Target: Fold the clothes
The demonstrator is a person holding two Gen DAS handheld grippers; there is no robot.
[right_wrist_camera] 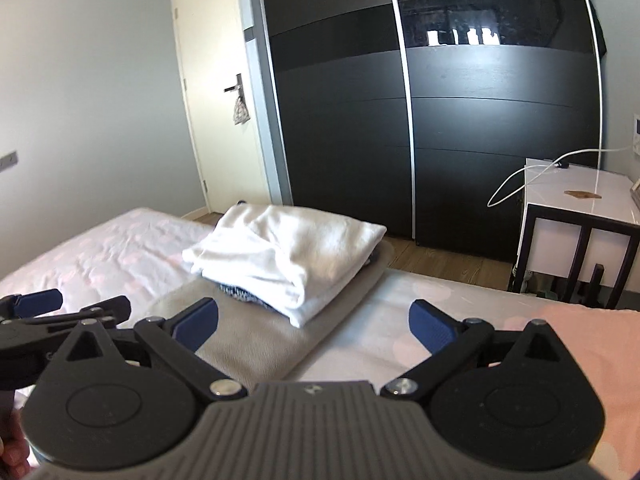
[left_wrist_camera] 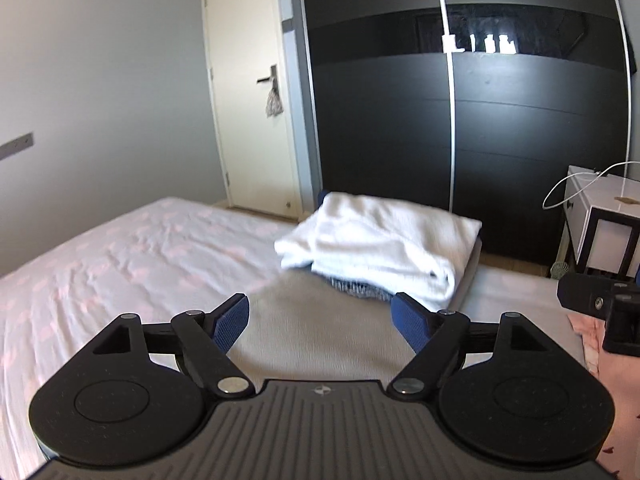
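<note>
A folded white garment [left_wrist_camera: 376, 240] lies on top of a dark blue-grey knit piece [left_wrist_camera: 356, 286], both on a folded grey-beige cloth [left_wrist_camera: 320, 328] on the bed. The stack also shows in the right wrist view: white garment [right_wrist_camera: 288, 252], grey-beige cloth [right_wrist_camera: 256, 340]. My left gripper [left_wrist_camera: 324, 320] is open and empty, just above the near part of the grey-beige cloth. My right gripper [right_wrist_camera: 314, 324] is open and empty, over the cloth's right edge. A pink garment [right_wrist_camera: 580, 344] lies at the right.
The bed [left_wrist_camera: 120, 256] has a white sheet with pale pink spots. A black sliding wardrobe [left_wrist_camera: 460, 120] and a cream door [left_wrist_camera: 252, 100] stand behind. A white bedside table [right_wrist_camera: 580, 216] with a cable is at the right. The left gripper's body [right_wrist_camera: 36, 320] shows at the left of the right wrist view.
</note>
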